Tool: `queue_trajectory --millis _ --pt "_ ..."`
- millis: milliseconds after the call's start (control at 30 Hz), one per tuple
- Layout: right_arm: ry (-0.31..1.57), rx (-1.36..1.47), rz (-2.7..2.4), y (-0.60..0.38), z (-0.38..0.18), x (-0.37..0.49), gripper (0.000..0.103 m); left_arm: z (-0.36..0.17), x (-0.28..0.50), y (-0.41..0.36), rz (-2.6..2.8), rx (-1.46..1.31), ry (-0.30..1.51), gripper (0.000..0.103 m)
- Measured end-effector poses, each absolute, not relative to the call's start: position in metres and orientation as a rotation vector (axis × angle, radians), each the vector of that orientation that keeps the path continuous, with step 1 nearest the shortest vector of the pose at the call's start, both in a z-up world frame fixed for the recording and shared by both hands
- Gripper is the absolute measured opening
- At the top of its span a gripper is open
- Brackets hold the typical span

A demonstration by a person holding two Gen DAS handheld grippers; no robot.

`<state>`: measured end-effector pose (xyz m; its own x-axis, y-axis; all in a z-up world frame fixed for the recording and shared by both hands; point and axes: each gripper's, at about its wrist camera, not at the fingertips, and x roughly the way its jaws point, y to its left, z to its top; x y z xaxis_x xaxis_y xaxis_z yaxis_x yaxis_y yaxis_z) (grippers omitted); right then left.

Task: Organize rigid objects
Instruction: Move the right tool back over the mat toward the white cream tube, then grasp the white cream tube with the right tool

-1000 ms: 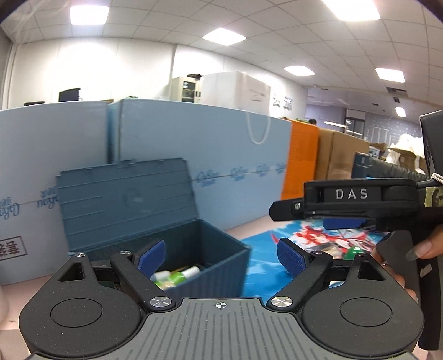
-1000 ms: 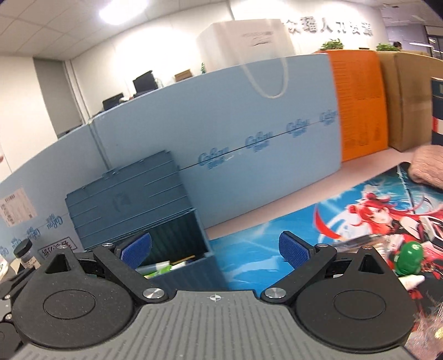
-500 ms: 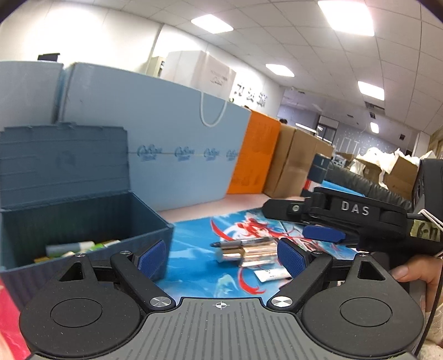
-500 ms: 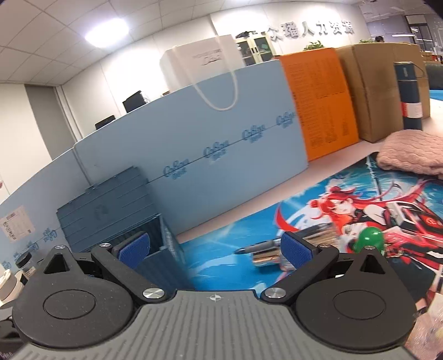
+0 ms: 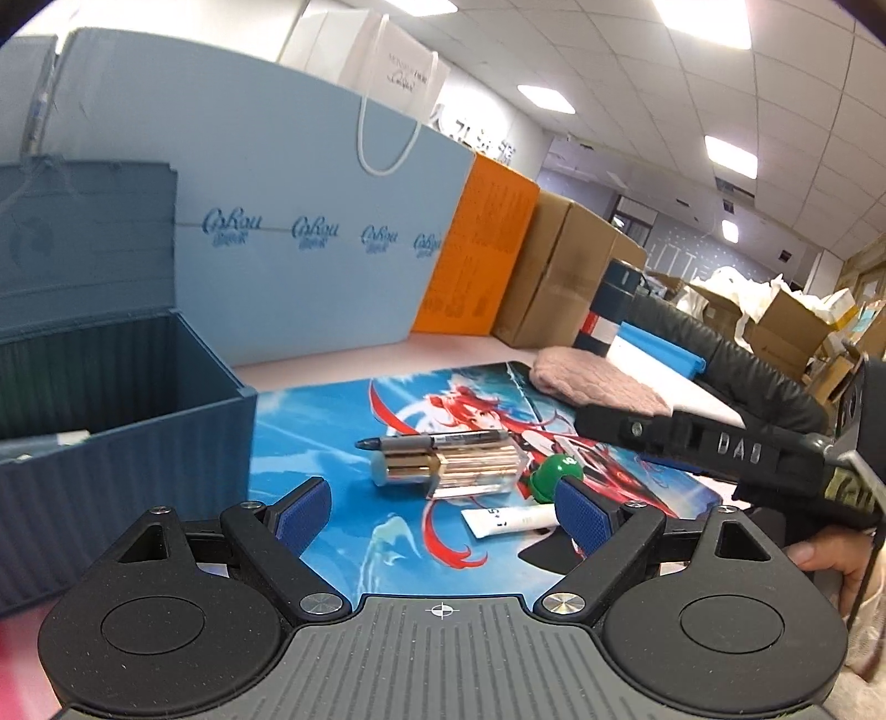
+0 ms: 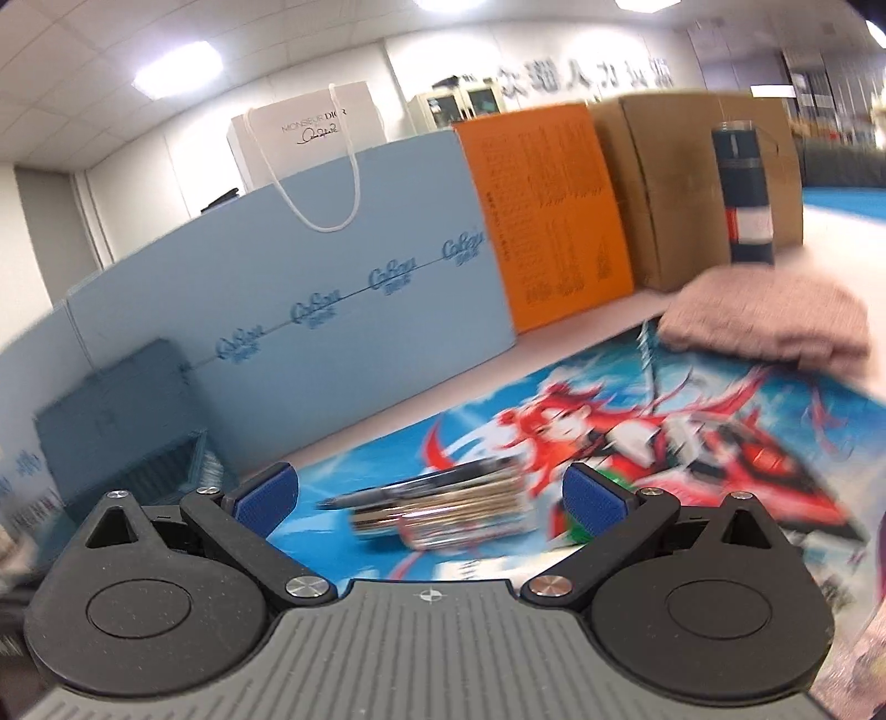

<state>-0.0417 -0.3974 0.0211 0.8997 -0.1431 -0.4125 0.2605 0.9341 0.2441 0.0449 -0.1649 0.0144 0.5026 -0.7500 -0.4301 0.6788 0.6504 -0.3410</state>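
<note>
Mat point(image 5: 310, 421) | 1 marker point(image 5: 437, 441) | 1 bottle point(image 5: 459, 471) | 1 tube point(image 5: 506, 519) | 1 bin point(image 5: 127, 443)

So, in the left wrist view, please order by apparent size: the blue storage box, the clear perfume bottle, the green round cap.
1. blue ribbed plastic storage box, nearest too
2. clear rectangular perfume bottle
3. green round cap

Light: bright, from ceiling panels point(image 5: 700, 14)
Blur: right wrist view smeared; left sharp
Edges: fisheye bending, dark corners
</note>
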Motion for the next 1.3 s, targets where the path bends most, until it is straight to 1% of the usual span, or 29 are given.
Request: queue_trajectory --millis 367,500,667,733,800,1000,1133,1300 --pt "0.447 0.172 -0.22 -0.432 -0.011 -0.033 0.103 -0.01 0.079 -0.181 -0.879 -0.307 0.728 0.09" --pt "0.492 0.074 -0.143 -0.432 -0.021 -0.029 0.103 -0.019 0.09 -0.187 -0.879 -0.342 0.778 0.089" --pt "0.539 0.027 -0.02 -0.433 -0.032 -0.026 0.103 -0.031 0.097 -0.189 -0.898 -0.352 0.812 0.089" --pt "0.58 -0.013 0.001 -0.432 -0.037 -0.023 0.1 -0.035 0.099 -0.188 -0.901 -0.348 0.826 0.089" --pt "0.615 -0.053 0.01 -0.432 -0.042 -0.019 0.1 -0.036 0.101 -0.186 -0.899 -0.351 0.831 0.089" --pt "0.669 -0.044 0.028 -0.439 -0.045 -0.004 0.1 -0.038 0.103 -0.183 -0.909 -0.363 0.84 0.089" --pt "0.704 0.026 0.056 -0.447 -0.049 0.009 0.099 -0.039 0.1 -0.184 -0.918 -0.337 0.843 0.09" --pt "0.716 0.064 0.098 -0.446 -0.048 0.008 0.086 -0.04 0.103 -0.182 -0.918 -0.352 0.849 0.09"
